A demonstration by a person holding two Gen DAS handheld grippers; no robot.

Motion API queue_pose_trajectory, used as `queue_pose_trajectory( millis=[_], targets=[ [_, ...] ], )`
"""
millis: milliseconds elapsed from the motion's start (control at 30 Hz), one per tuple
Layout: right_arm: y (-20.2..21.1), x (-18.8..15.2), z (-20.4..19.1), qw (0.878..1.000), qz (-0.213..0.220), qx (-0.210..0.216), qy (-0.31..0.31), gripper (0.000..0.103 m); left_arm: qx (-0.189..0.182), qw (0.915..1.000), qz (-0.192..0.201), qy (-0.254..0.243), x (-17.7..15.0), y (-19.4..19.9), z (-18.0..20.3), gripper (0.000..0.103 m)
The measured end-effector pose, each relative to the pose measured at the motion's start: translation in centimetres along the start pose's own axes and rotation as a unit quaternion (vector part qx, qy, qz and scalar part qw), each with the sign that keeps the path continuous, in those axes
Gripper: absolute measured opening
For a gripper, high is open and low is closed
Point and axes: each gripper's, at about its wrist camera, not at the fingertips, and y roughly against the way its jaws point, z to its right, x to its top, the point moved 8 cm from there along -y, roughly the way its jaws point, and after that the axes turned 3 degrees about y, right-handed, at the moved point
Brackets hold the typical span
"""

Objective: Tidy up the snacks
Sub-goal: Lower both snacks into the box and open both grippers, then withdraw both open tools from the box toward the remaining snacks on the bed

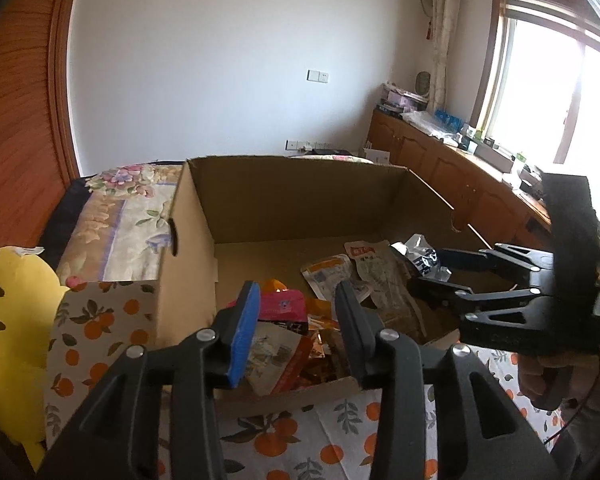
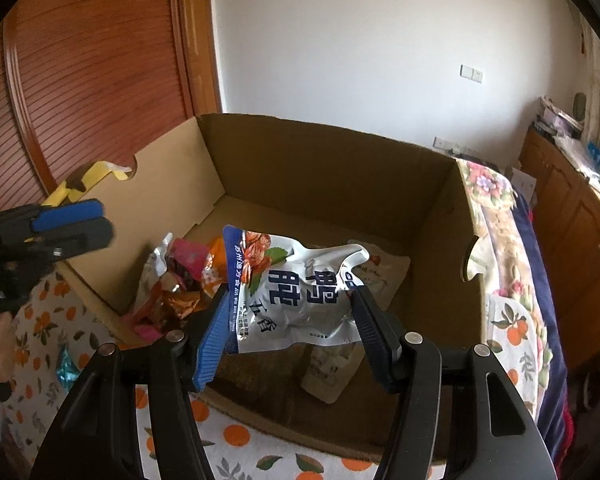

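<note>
An open cardboard box (image 1: 300, 162) (image 2: 320, 124) stands on an orange-print cloth. My right gripper (image 2: 290, 292) (image 1: 426, 270) is over the box, shut on a silver-white snack packet (image 2: 300, 280) with a blue edge and dark lettering; the same packet (image 1: 422, 254) shows crumpled at its tips in the left wrist view. My left gripper (image 1: 298, 292) (image 2: 100, 222) hovers at the box's near-left corner, open, with nothing between its fingers. Below it lies a heap of packets, a pink one (image 1: 284, 304) (image 2: 188, 256) on top. Beige packets (image 1: 380, 272) (image 2: 384, 272) lie flat on the box floor.
The orange-print cloth (image 1: 100, 320) (image 2: 236, 436) covers the table around the box. A yellow soft thing (image 1: 12, 320) sits left of the box. A blue shiny wrapper (image 2: 66, 364) lies on the cloth. Floral bedding (image 1: 128, 200) lies behind, wooden cabinets (image 1: 440, 160) along the window wall.
</note>
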Motion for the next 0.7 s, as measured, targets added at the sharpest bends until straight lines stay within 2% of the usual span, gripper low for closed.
queue_pose_trajectory(
  millis=[167,300,333,433,567,700],
  targets=[
    [-0.9,0.0,0.0,1.000,-0.009,0.001,-0.015,0.062,0.007,1.0000,0.005,0.004,0.2,1.2,-0.8,0.040],
    [-1.2,0.3,-0.2,0.999,-0.009,0.011,-0.033,0.067,0.013,0.9999,0.005,0.006,0.3,1.5,-1.3,0.040],
    [-1.1,0.3,-0.2,0.999,-0.004,0.014,-0.034,0.071,0.014,0.9999,0.005,0.007,0.2,1.6,-1.4,0.040],
    [-0.5,0.3,-0.8,1.000,0.002,0.008,-0.019,0.080,0.016,0.9998,0.003,0.011,0.0,2.1,-1.8,0.040],
    [0.5,0.4,-1.4,1.000,0.004,0.000,-0.001,0.081,0.019,0.9998,0.007,0.008,-0.4,3.6,-2.0,0.040],
    [2.8,0.5,-2.5,0.999,0.028,0.018,-0.012,0.081,0.026,0.9995,0.016,0.002,-1.1,5.9,-2.3,0.041]
  ],
)
